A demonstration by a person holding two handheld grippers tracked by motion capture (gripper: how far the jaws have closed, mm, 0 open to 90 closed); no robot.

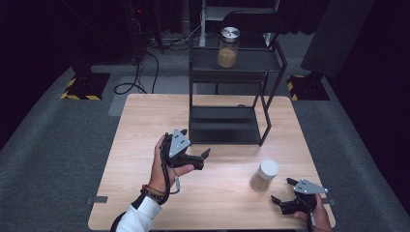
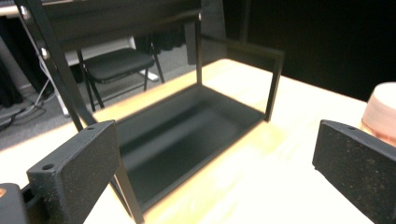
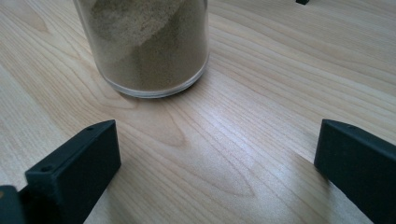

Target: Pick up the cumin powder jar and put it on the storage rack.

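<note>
While both claws are held low over it, the wooden worktop (image 1: 145, 121) is seen as the largest thing, carrying everything else. Beyond the left claw (image 1: 207, 155), a black metal shelf rack (image 1: 227, 123) is stood on the worktop; its lower tray (image 2: 187, 140) is seen straight ahead of that claw in the left gripper view, with one thin black leg just in front of the near jaw. On the rack's upper shelf, well beyond both claws, a glass jar with a metal lid (image 1: 228, 47) is placed, partly filled with tan powder.

Nearer, a smaller jar with a white lid (image 1: 264, 175) is stood upright on the worktop, filled with sandy grains. It is found just ahead of the right claw (image 1: 282, 190), slightly to one side of the gap between the jaws, and is not touched by them. In the right gripper view the jar's glass base (image 3: 144, 46) is seen a little beyond the jaw tips, toward the left jaw, with bare wood between. From the left claw the same jar is seen off to the right, where a blurred edge of its lid (image 2: 380, 112) is caught behind the far jaw.

The left claw is spread wide, with nothing held between its jaws, and is gripped by a hand (image 1: 164, 166) with beaded bracelets at the wrist. The right claw is likewise spread wide and empty, held close above the worktop near its front edge.
</note>
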